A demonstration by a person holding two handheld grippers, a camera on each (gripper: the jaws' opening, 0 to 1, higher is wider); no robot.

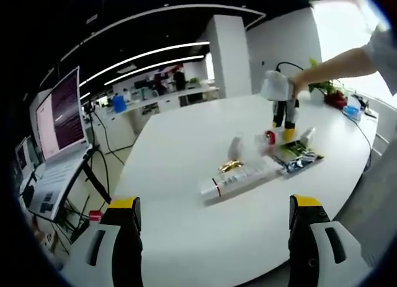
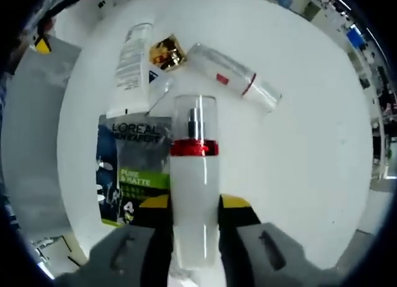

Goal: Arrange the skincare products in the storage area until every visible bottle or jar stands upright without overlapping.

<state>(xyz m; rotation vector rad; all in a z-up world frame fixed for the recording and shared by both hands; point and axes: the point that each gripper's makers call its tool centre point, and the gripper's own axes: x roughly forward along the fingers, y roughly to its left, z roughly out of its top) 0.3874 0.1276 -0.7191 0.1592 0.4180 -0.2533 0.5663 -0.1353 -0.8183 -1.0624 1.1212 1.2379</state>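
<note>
Right hand-held gripper (image 2: pixel 194 222) pinching white pump bottle (image 2: pixel 194 194) over the bench (image 2: pixel 310 144) middle; left hand-held gripper (image 1: pixel 214 222) spread wide, holding nothing.

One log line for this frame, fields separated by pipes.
right gripper: shut on pump bottle | left gripper: open, idle | tube, clear bottle: lying
</note>
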